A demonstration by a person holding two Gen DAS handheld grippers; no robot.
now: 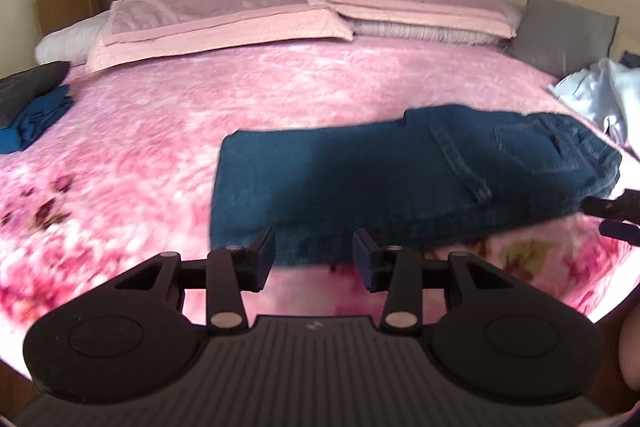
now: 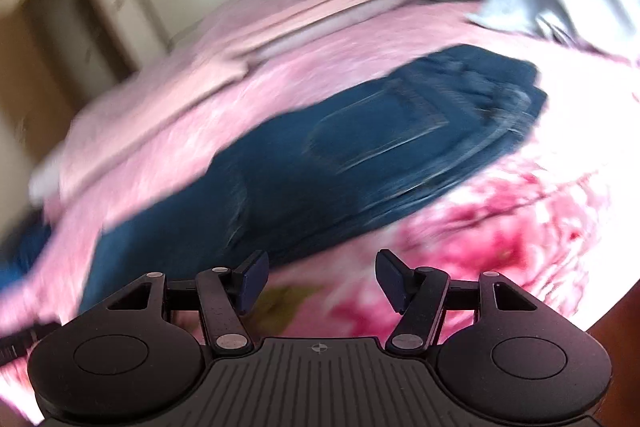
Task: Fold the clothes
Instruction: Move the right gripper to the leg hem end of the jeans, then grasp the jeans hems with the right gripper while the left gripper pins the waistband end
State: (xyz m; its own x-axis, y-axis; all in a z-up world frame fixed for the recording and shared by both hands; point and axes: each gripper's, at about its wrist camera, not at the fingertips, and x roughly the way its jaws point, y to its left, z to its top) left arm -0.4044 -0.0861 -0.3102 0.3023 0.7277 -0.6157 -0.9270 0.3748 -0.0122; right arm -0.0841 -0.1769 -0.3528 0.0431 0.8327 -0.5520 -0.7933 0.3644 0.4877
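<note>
Both the left gripper (image 1: 314,259) and right gripper (image 2: 318,281) hang wide and empty just short of the folded dark-blue denim jeans (image 1: 400,179) on the pink floral bedspread (image 1: 160,147), so a further fold likely needs an edge pinched.

Folded blue jeans (image 1: 400,183) lie flat on the pink floral bedspread (image 1: 200,107), back pocket up toward their right end. The left gripper (image 1: 315,259) hovers at the jeans' near edge, jaws apart and holding nothing. Right of the jeans, the right gripper (image 1: 612,217) pokes in just beside them. Beyond the jeans lie two pink pillows (image 1: 280,15), a grey cushion (image 1: 564,31) and a crumpled light-blue garment (image 1: 596,91); far left, dark folded clothes (image 1: 32,107).
</note>
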